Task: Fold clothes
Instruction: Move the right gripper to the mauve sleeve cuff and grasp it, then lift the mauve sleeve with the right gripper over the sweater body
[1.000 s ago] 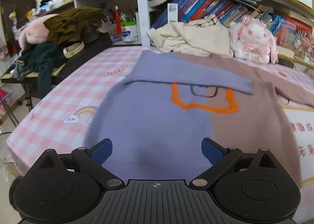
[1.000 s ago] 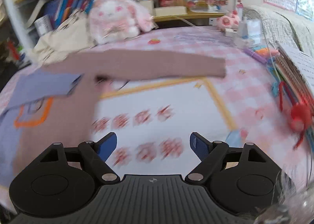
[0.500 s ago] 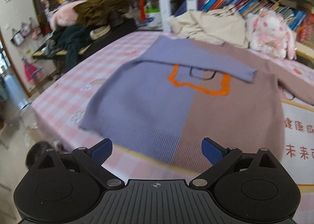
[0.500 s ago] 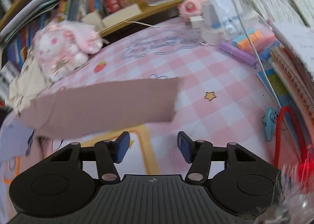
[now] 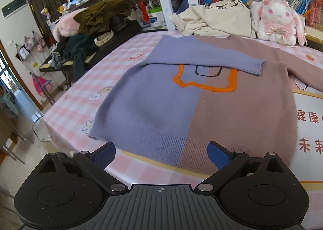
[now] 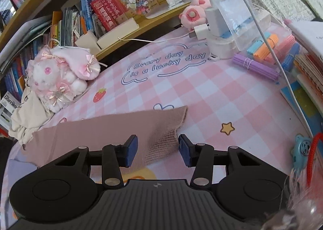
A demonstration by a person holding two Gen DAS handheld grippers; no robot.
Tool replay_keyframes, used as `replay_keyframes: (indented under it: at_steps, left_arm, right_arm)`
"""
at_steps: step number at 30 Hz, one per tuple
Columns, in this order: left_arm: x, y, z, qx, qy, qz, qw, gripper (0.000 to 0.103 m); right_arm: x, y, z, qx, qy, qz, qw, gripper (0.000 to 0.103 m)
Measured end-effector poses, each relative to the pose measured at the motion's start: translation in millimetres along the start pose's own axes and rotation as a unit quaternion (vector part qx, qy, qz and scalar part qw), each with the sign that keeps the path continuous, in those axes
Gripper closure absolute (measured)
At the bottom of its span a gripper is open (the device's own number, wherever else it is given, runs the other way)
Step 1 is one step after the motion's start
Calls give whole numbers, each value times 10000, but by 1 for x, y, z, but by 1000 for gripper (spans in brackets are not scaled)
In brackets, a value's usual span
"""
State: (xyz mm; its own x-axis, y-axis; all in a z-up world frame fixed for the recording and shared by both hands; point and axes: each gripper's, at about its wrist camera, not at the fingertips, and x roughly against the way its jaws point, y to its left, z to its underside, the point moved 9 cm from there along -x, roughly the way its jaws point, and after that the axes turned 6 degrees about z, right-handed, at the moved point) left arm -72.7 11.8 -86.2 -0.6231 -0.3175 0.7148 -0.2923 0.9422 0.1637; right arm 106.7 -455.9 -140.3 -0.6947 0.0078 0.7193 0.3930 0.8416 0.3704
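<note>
Right tongs (image 6: 158,150) closing around the sweater (image 5: 201,97) cuff beside "Every day is a lucky day" (image 6: 164,64); left tongs (image 5: 161,154) spread.

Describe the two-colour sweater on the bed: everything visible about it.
The sweater is a soft knit, lilac on one half and dusty brown-pink on the other, with a ribbed hem and an orange outline motif on the chest. It lies flat on the pink checked bedsheet. The lilac sleeve is already folded across the chest. The brown sleeve lies stretched out sideways, with its ribbed cuff between the closing jaws of the right hand-held gripper. The left hand-held gripper hovers open at the hem.
</note>
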Motion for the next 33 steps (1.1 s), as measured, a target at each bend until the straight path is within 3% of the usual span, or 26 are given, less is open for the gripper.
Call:
replay_keyframes:
  at_steps: [2,5,22,26,33]
  left_arm:
    - [-1,2,-1,-3,5,-9,10000,4]
    - [-1,3,-1,-25,1,-15,10000,4]
    - [-22,-7,-19,91,185,54,9998,4]
    - [-25,-6,-26,247,161,-90,9995,4]
    - [-28,-22,-37,172,103,82,9998,4]
  right_arm:
    - [-2,-1,0,-86,-24,-24,10000,76]
    - [-5,-1,-2,-175,-3,-45,9998,79]
    - [-7,7,-2,91,-30,385,9992,79]
    - [-7,13,1,453,-83,598,9971,81]
    - [-9,21,4,1078,-75,815,9908,81]
